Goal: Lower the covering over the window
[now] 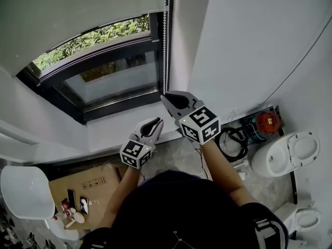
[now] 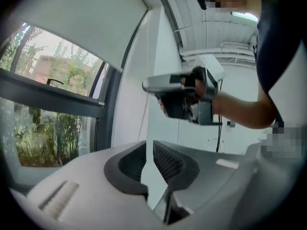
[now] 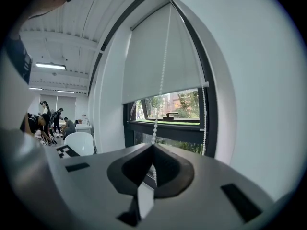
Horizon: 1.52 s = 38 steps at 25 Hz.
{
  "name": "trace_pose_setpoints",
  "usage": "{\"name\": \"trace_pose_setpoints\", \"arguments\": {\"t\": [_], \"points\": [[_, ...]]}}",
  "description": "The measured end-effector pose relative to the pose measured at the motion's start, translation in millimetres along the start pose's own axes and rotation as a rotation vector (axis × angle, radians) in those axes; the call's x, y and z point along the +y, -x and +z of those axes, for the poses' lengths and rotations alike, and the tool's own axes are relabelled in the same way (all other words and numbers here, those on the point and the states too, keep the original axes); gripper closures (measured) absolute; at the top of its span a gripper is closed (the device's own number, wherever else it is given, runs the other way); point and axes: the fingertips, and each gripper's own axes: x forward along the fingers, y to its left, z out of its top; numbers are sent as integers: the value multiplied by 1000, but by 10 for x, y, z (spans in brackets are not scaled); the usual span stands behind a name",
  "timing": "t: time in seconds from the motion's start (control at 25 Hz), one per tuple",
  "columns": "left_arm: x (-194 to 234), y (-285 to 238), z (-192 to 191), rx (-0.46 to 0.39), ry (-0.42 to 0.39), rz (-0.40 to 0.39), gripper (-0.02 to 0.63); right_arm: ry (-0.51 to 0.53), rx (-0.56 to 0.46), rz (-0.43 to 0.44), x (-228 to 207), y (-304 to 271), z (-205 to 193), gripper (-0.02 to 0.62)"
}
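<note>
A pale roller blind [image 1: 67,19] covers the top of the dark-framed window [image 1: 104,82]; trees show through the glass below it. A white bead chain [image 1: 166,45] hangs along the window's right side. My right gripper [image 1: 165,97] is shut on that chain; in the right gripper view the bead chain [image 3: 163,71] runs down into my right gripper's [image 3: 154,146] closed tips. My left gripper [image 1: 158,121] hovers lower and to the left, off the chain. In the left gripper view my left gripper [image 2: 149,150] stands slightly open with nothing between its jaws, pointing towards the right gripper [image 2: 146,85].
A second strand of the chain [image 3: 205,119] hangs by the frame. Below are a toilet [image 1: 285,152], a red device [image 1: 268,122], coiled cables [image 1: 233,139], a cardboard box [image 1: 83,183] and a white chair [image 1: 23,193]. People [image 3: 48,123] sit far off.
</note>
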Motion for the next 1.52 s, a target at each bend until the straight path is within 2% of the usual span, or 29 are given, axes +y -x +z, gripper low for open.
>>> {"name": "trace_pose_setpoints", "arguments": {"t": [0.2,0.48,0.64,0.84,1.0,1.12,1.52], "points": [[55,121,703,-132,-58,26,575,-4,23,-5,-9,8,-78,583],[12,119,1211,-189,-119,20,574,-49,145,23,131,-76,-681,583],[1,44,1276,-185,-148,14,571,-72,195,45,203,-112,-974,583],[-4,-34,1255,-177,-132,-4,510,-76,284,56,269,-130,-1399,583],[-5,-115,1208,-131,-138,-13,503,-72,358,70,356,-130,-1749,583],[-8,-141,1227,-132,-138,-19,503,-88,406,86,424,-119,-1979,583],[-51,-148,1527,-188,-160,-38,503,-92,435,96,467,-118,-2100,583]]}}
